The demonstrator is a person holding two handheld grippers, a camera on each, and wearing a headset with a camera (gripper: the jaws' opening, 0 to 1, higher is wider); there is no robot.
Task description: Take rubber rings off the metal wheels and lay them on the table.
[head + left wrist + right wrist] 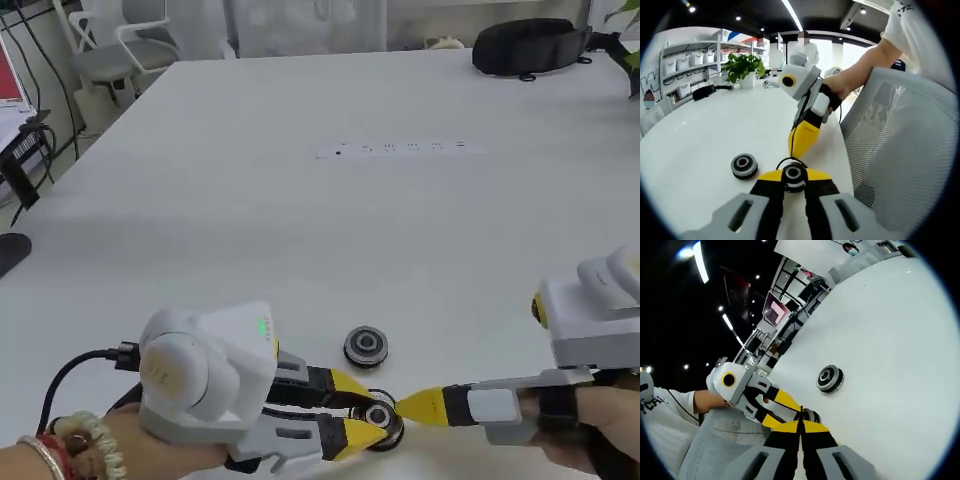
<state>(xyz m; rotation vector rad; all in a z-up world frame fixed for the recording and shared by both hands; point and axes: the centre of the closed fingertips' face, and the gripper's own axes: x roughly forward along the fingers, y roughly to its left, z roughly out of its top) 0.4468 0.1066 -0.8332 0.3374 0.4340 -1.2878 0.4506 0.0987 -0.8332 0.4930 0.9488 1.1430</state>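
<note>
Two metal wheels sit near the front edge of the white table (300, 230). One wheel, the loose wheel (366, 346), lies flat on the tabletop on its own, just beyond the grippers. The other, the held wheel (793, 176), is clamped between the yellow jaws of the left gripper (372, 420), which have closed in against its two sides, so they stand only as far apart as the wheel is wide. In the left gripper view a thin black rubber ring (782, 161) arches up off the top of the held wheel as a loose loop, partly off the rim but still joined to it. The right gripper (408, 405) comes in from the opposite side, its pointed yellow tip meeting the top of that loop. In the right gripper view its jaws are pressed together with hardly a line between them, and they seem to nip the ring, though the grip itself is too small to see clearly. A flat power strip (400, 149) lies further up the table, well apart from the wheels, and a black bag (528, 45) rests at the far edge.
</note>
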